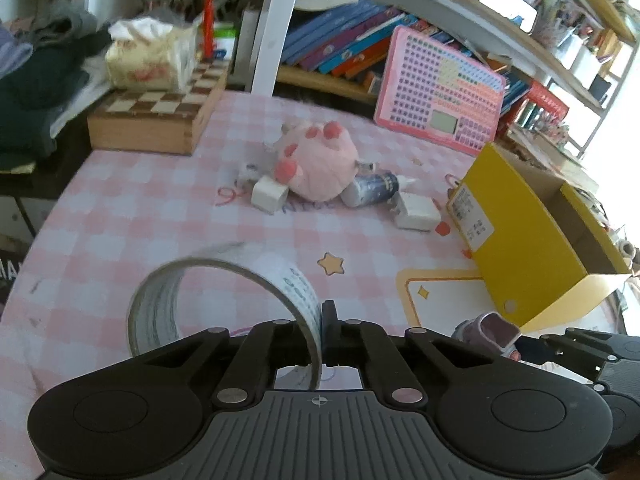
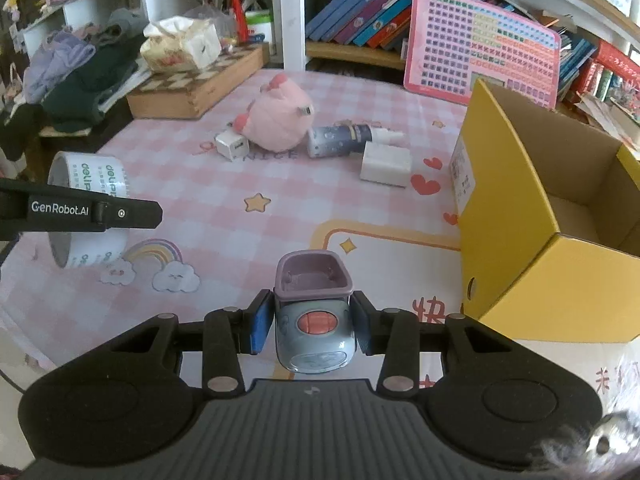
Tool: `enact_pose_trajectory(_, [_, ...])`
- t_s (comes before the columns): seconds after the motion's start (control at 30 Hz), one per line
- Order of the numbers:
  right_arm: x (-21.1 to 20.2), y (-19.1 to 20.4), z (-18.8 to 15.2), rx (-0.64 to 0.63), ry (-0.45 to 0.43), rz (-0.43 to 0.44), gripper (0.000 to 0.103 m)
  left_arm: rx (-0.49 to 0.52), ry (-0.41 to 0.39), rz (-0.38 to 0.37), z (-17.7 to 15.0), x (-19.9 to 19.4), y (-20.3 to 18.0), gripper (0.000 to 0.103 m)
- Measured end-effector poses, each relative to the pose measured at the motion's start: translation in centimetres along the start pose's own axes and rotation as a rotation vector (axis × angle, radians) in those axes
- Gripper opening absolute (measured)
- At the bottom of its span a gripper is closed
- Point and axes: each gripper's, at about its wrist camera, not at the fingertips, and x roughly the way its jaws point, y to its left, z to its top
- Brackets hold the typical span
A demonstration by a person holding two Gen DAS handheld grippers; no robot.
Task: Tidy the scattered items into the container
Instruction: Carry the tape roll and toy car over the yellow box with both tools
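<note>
The left tool (image 2: 156, 213) carried the white brand mark "GenRobot.AI" on the side of its black finger. The tape roll (image 2: 90, 184) behind it was printed with "deli" in teal, repeated around its white band. On the pink checked mat (image 2: 240, 184) covering the tabletop, the letters "NICE" stood just near of the plush toy (image 2: 280, 120), and the yellow box's (image 2: 520, 280) white label was too small to read.

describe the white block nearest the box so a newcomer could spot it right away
Start at the yellow cardboard box on the pink checked mat. Just to its left lies a white ribbed block, beside the dark blue bottle. Unlike the smaller white cube by the pink plush, it is wider and flatter.
</note>
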Motion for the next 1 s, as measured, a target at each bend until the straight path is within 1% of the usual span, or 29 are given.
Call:
enact_pose_trajectory(0.23, [-1.7,1.0,-0.6,0.011,-0.024,0.005,0.039,0.051,-0.041,-0.008,-0.5,-2.4,-0.6,0.002])
enact_pose_trajectory(0.43, [-2.8,2.3,-1.4,0.015,-0.034,0.01,0.039,0.06,-0.056,-0.013,-1.8,-4.4,-0.3,0.003])
enact_pose_trajectory(0.7, [-5.1,4.0,-2.5,0.014,-0.062,0.032,0.039,0.069,-0.052,-0.034,-4.0,-7.3,0.0,0.003])
enact_pose_trajectory(1.0, [-7.5,4.9,-4.5,0.037,-0.077,0.039,0.039,0.095,-0.038,-0.058,-6.7,-9.6,-0.5,0.003])
